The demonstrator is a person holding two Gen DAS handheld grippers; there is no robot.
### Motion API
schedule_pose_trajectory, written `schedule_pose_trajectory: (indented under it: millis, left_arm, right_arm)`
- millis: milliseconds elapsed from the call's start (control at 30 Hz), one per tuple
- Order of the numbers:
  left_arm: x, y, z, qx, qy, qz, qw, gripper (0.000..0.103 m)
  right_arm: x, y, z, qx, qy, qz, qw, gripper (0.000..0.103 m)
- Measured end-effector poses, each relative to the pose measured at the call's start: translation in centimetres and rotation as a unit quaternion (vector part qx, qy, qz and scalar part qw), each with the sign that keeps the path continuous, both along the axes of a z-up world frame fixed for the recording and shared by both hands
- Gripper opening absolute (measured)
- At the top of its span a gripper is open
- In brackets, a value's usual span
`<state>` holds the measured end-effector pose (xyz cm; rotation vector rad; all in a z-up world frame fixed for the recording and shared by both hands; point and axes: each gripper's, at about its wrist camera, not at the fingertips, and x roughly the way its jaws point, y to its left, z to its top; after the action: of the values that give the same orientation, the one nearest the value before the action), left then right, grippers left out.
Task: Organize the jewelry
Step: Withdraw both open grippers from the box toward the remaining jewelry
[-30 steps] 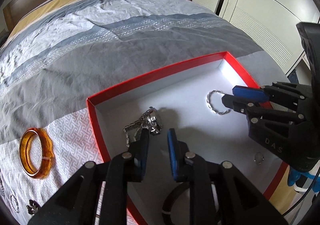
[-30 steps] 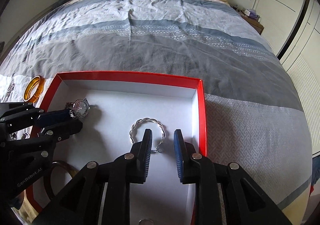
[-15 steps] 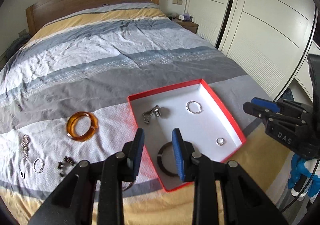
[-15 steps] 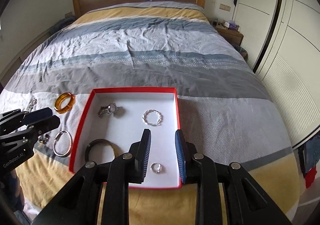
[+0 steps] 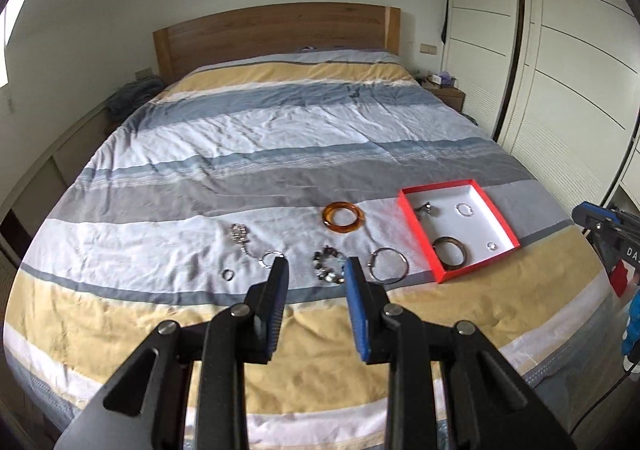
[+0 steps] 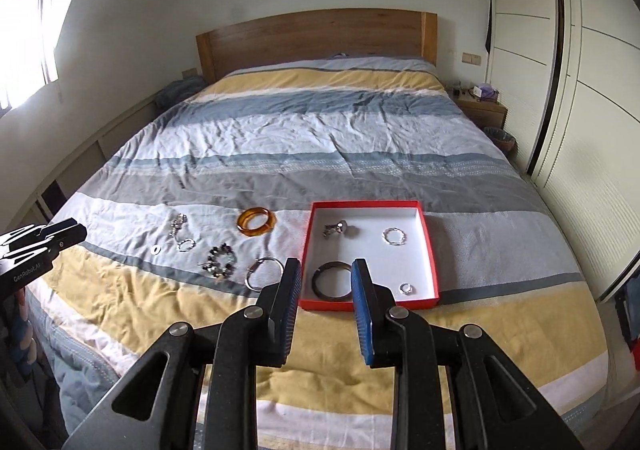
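Note:
A red box (image 6: 433,250) with a white inside lies on the bed; it also shows in the left wrist view (image 5: 416,234). It holds a watch (image 6: 338,229), a silver bracelet (image 6: 394,236), a dark bangle (image 6: 330,280) and a small ring (image 6: 405,288). Left of it on the bedcover lie an amber bangle (image 6: 256,223), a silver hoop (image 6: 262,270), a beaded bracelet (image 6: 220,260) and smaller pieces (image 6: 182,234). My left gripper (image 5: 316,270) is open and empty, high above the bed. My right gripper (image 6: 325,274) is open and empty, also held back and high.
A striped bedcover (image 6: 320,138) spreads over the bed with a wooden headboard (image 6: 316,38) at the far end. White wardrobe doors (image 6: 580,70) line the right side. A nightstand (image 6: 482,106) stands beside the headboard.
Both grippers have pulled back and up, away from the box, and the whole bed has come into view. Both stay open and empty.

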<state>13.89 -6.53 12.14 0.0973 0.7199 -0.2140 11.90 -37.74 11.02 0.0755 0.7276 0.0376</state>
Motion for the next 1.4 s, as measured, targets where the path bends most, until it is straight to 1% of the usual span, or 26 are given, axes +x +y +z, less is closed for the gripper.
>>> schedule_pose_trajectory:
  millis: [133, 333, 467, 600, 667, 733, 833, 900, 1100, 1233, 1400]
  left_arm:
    - [-3.5, 5.0, 1.9, -0.008, -0.017, 0.027, 0.9994, 0.027]
    - [-8.4, 10.0, 3.4, -0.022, -0.034, 0.047, 0.9981, 0.027]
    - [-10.7, 11.7, 4.0, -0.030, -0.045, 0.054, 0.9971, 0.027]
    - [-12.3, 12.5, 4.5, -0.027, -0.060, 0.062, 0.9959, 0.027]
    - [-12.8, 12.9, 4.5, -0.026, -0.061, 0.067, 0.9955, 0.028]
    - [-13.1, 13.3, 4.3, -0.026, -0.061, 0.076, 0.9949, 0.031]
    - [-13.5, 14.0, 4.0, -0.036, -0.058, 0.087, 0.9939, 0.034]
    - [-13.7, 14.2, 3.7, -0.042, -0.055, 0.091, 0.9934, 0.034]
    - [-14.2, 13.9, 2.8, -0.041, -0.050, 0.100, 0.9929, 0.034]
    - [-14.7, 13.9, 2.5, -0.041, -0.053, 0.103, 0.9924, 0.034]
    - [-14.5, 14.1, 1.8, -0.044, -0.046, 0.106, 0.9923, 0.034]
  right_arm:
    - [-3.1, 2.2, 2.6, 0.003, -0.027, 0.008, 1.000, 0.026]
    - [-7.2, 5.3, 5.4, 0.007, -0.058, 0.024, 0.998, 0.026]
    - [-9.1, 7.3, 6.6, 0.006, -0.074, 0.041, 0.996, 0.027]
    - [-10.0, 9.2, 7.3, 0.006, -0.083, 0.057, 0.995, 0.029]
    - [-10.2, 9.9, 7.3, 0.010, -0.086, 0.064, 0.994, 0.030]
    - [-10.3, 10.5, 7.1, 0.013, -0.085, 0.071, 0.994, 0.031]
    - [-10.4, 11.2, 6.4, 0.021, -0.082, 0.078, 0.993, 0.032]
    - [-10.5, 11.5, 5.9, 0.025, -0.077, 0.081, 0.993, 0.032]
    - [-10.8, 11.7, 4.3, 0.036, -0.067, 0.085, 0.994, 0.032]
    - [-11.1, 11.6, 3.7, 0.042, -0.063, 0.082, 0.994, 0.032]
    - [-10.4, 11.4, 3.2, 0.051, -0.058, 0.076, 0.994, 0.032]
